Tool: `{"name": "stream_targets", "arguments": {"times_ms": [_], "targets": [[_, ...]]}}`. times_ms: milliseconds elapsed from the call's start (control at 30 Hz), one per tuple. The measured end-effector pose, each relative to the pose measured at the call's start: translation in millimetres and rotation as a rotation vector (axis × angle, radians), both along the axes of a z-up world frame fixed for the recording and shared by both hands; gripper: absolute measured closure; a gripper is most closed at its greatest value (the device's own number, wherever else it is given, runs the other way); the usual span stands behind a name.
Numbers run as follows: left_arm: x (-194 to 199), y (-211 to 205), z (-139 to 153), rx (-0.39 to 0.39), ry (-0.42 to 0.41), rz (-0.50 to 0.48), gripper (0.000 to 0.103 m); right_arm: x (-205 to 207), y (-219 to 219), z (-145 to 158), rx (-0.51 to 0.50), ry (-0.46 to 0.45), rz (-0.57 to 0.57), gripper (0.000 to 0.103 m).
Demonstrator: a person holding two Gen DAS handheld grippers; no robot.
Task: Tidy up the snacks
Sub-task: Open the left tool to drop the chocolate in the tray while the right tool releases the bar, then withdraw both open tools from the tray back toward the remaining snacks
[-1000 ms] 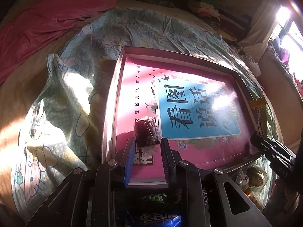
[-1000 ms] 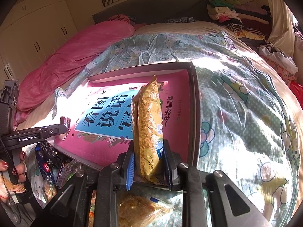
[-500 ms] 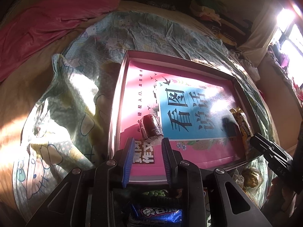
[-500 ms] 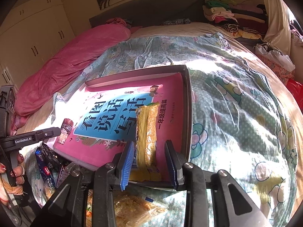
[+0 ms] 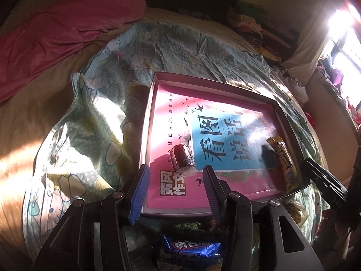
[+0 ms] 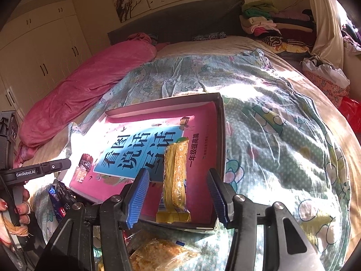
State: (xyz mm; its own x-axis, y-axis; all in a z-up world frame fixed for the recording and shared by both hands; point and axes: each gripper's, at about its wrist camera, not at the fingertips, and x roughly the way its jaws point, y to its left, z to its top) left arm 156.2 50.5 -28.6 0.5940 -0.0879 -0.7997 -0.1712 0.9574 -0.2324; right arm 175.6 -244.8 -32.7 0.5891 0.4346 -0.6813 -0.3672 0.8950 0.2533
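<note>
A shallow box (image 5: 146,122) (image 6: 222,135) lined with a pink and blue book cover lies on the bed. A dark wrapped snack (image 5: 183,158) (image 6: 85,160) lies at its left end, just beyond my open, empty left gripper (image 5: 176,194). A long yellow snack packet (image 6: 175,180) (image 5: 284,161) lies at the right end, between the open fingers of my right gripper (image 6: 178,194), which is not holding it. The right gripper's body (image 5: 325,183) shows at the right edge of the left wrist view.
A blue wrapped snack (image 5: 191,246) and other packets lie in front of the box. A clear bag of crumbly snacks (image 6: 158,253) lies under the right gripper. A pink quilt (image 6: 85,85) lies at the back left, folded clothes (image 6: 270,20) at the back right.
My right gripper set the yellow packet down in the box, opened and drew back. My left gripper opened wider and drew back from the dark snack.
</note>
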Motion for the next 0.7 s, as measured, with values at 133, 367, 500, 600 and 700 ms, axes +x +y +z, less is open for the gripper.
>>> {"name": "stream_targets", "arguments": {"times_ms": [133,367,500,600,700], "targets": [[-3,1,4,0.001,-0.009,0.003,0.052,0,-6,7,0.030,-0.023,-0.017,0.049],[-12,-2,8,0.001,-0.019,-0.004,0.047,-1,-11,12,0.053,-0.034,-0.029,0.044],[-18,-5,10,0.007,-0.024,-0.011,0.047,-3,-11,15,0.053,-0.044,-0.023,0.043],[-23,-7,14,0.012,-0.037,-0.006,0.046,-6,-10,18,0.049,-0.057,-0.017,0.042],[-27,-9,17,0.022,-0.047,-0.010,0.046,-10,-10,20,0.042,-0.071,-0.013,0.040]]}}
